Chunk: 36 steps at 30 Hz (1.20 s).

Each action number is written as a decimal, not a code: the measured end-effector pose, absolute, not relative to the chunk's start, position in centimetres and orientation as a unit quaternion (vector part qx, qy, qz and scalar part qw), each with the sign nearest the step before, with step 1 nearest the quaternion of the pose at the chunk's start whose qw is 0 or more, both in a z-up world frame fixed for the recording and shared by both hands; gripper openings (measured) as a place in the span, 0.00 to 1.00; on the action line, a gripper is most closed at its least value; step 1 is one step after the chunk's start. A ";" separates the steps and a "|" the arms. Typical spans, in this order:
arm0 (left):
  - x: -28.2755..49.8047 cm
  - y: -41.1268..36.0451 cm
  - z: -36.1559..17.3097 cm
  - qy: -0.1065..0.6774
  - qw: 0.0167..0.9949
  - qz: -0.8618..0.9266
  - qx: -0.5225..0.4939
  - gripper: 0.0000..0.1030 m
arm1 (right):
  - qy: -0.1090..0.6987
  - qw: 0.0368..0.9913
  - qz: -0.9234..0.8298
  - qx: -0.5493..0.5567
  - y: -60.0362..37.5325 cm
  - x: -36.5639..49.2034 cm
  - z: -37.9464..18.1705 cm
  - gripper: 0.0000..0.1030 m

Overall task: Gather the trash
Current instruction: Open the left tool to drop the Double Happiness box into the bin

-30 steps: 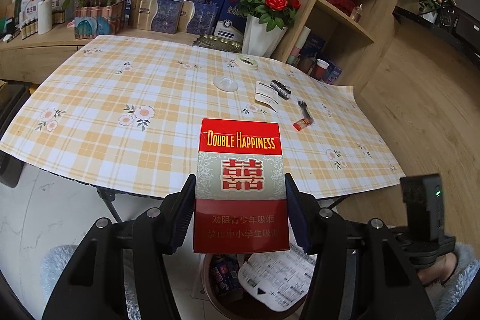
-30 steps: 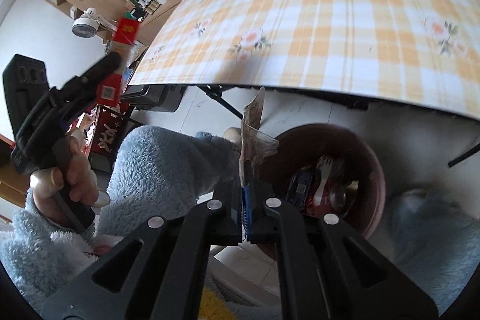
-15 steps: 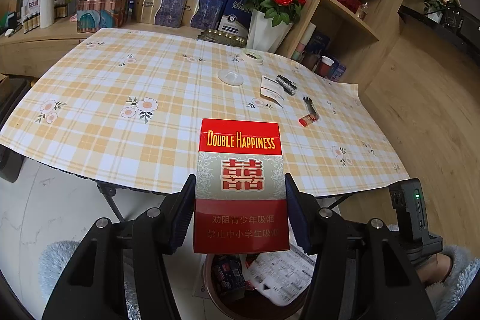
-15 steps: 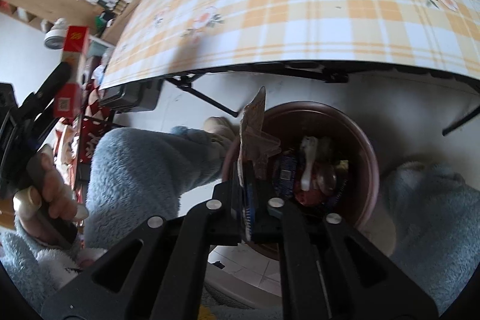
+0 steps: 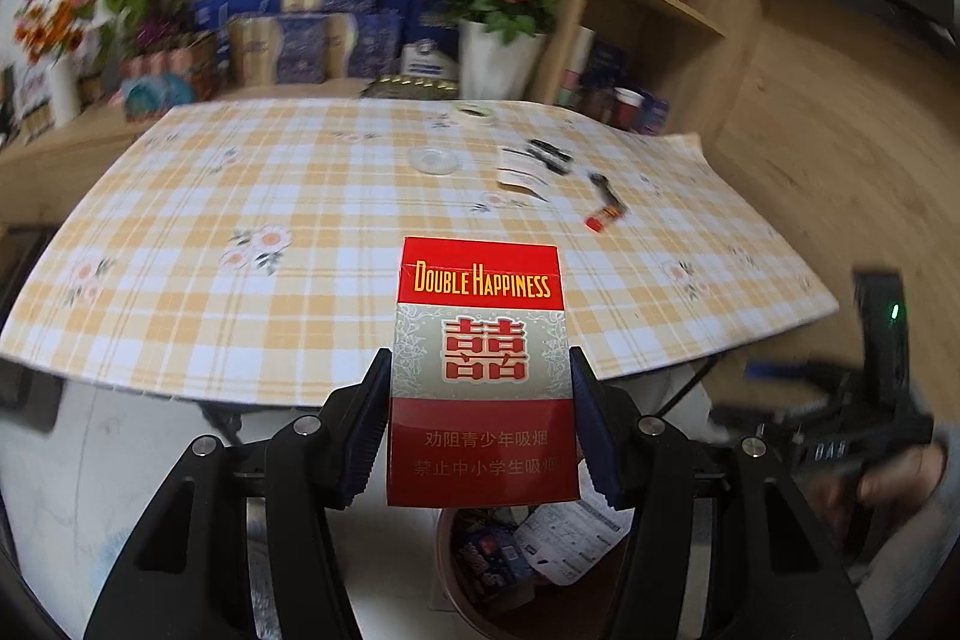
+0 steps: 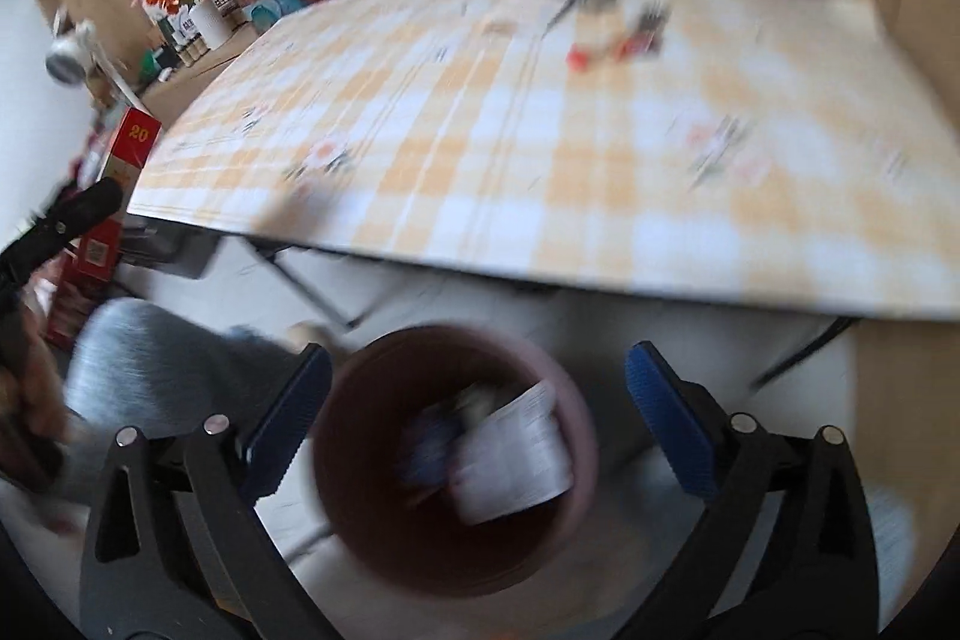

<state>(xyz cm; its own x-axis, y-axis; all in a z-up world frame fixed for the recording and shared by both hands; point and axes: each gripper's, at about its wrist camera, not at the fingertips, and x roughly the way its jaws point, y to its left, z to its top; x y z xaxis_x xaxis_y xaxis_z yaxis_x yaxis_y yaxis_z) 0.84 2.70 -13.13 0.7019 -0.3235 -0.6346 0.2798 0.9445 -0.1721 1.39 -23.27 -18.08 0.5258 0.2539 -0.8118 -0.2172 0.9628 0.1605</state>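
Cigarette pack held above bin, right side releasing

Left gripper (image 5: 480,418) fingers pinch the red Double Happiness cigarette pack (image 5: 480,370) above the brown trash bin (image 6: 360,538) below the counter (image 5: 300,220) edge. Right gripper (image 6: 477,424) fingers are opening, nothing between them, over the bin. Risk: the pack sits toward the bin's near rim; released here it may clip the rim and land on the floor
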 end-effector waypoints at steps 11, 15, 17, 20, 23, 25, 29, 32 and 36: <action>2.2 -0.2 -17.7 0.364 0.893 -0.260 -0.039 0.54 | 0.350 0.934 0.067 -0.014 -26.4 0.6 -18.8 0.94; 1.8 -1.6 -19.8 0.390 0.873 -0.291 -0.033 0.54 | 0.355 0.934 0.038 0.002 -26.9 1.3 -19.4 0.94; 1.6 -2.3 -20.6 0.403 0.865 -0.299 -0.021 0.54 | 0.358 0.933 0.022 0.015 -27.3 1.4 -19.7 0.94; 1.5 -3.4 -21.7 0.422 0.852 -0.310 0.001 0.54 | 0.358 0.933 0.001 0.034 -28.1 1.4 -20.0 0.94; 1.6 -4.2 -22.9 0.443 0.838 -0.319 0.013 0.54 | 0.361 0.932 -0.008 0.043 -28.6 1.4 -20.2 0.94; 1.7 -4.6 -23.5 0.455 0.829 -0.325 0.017 0.54 | 0.360 0.932 -0.009 0.044 -28.7 1.4 -20.2 0.94; 2.0 -4.9 -24.2 0.469 0.821 -0.326 0.022 0.54 | 0.362 0.931 -0.009 0.040 -28.7 1.3 -20.2 0.94; 2.1 -5.0 -24.4 0.474 0.818 -0.325 0.025 0.54 | 0.361 0.932 -0.008 0.039 -28.6 1.2 -20.2 0.94; 2.3 -4.9 -24.6 0.479 0.817 -0.319 0.026 0.54 | 0.362 0.931 -0.008 0.039 -28.6 1.2 -20.1 0.94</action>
<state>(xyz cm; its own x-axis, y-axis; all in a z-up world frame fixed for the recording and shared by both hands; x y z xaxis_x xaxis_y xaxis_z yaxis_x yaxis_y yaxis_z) 2.30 -4.94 -24.55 0.3374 -0.4972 -0.7993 0.5471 0.7946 -0.2633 1.23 -28.61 -20.14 0.7375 0.0142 -0.6752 0.0428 0.9968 0.0677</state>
